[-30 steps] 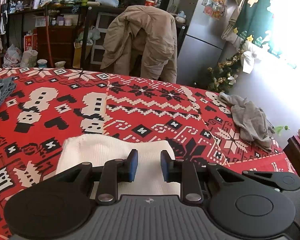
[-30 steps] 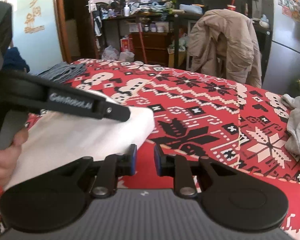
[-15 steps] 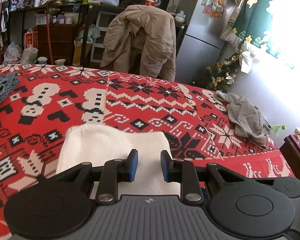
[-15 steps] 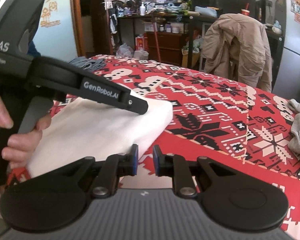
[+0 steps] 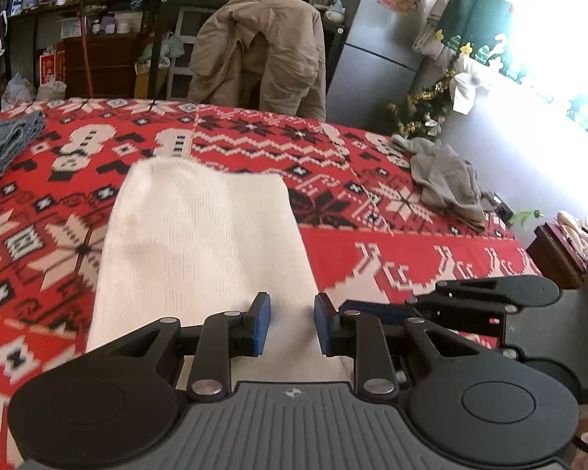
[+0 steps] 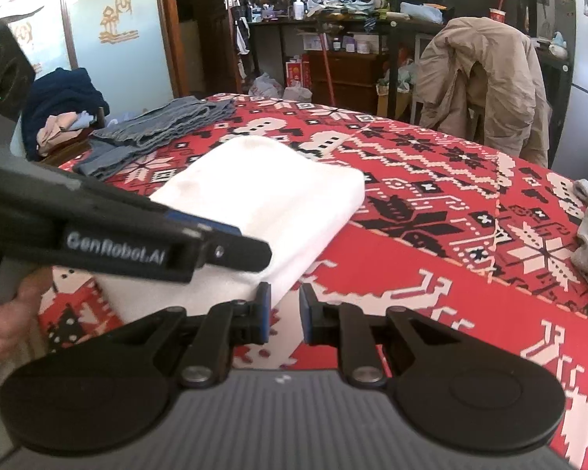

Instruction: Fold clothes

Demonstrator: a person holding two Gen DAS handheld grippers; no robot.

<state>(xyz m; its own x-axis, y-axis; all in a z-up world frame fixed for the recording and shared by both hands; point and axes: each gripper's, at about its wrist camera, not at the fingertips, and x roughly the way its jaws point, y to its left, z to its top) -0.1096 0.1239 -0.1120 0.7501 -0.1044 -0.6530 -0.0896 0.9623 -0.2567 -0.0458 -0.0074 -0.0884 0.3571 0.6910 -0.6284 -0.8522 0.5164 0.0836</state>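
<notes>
Tools drew back: left tool [image 5: 290, 327] and right tool [image 6: 284, 313] both released, empty; white garment [image 5: 200, 246] lay folded ahead on bench [image 5: 392, 243].

A tan coat [image 5: 262, 51] drapes a chair beside a grey fridge [image 5: 376, 51]; bright window [image 5: 560, 39] glare at right.

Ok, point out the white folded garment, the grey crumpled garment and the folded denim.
white folded garment [image 5: 200, 235], left wrist view, middle of its top.
grey crumpled garment [image 5: 447, 180], left wrist view, its centre.
folded denim [image 6: 164, 125], right wrist view, middle of stack.
</notes>
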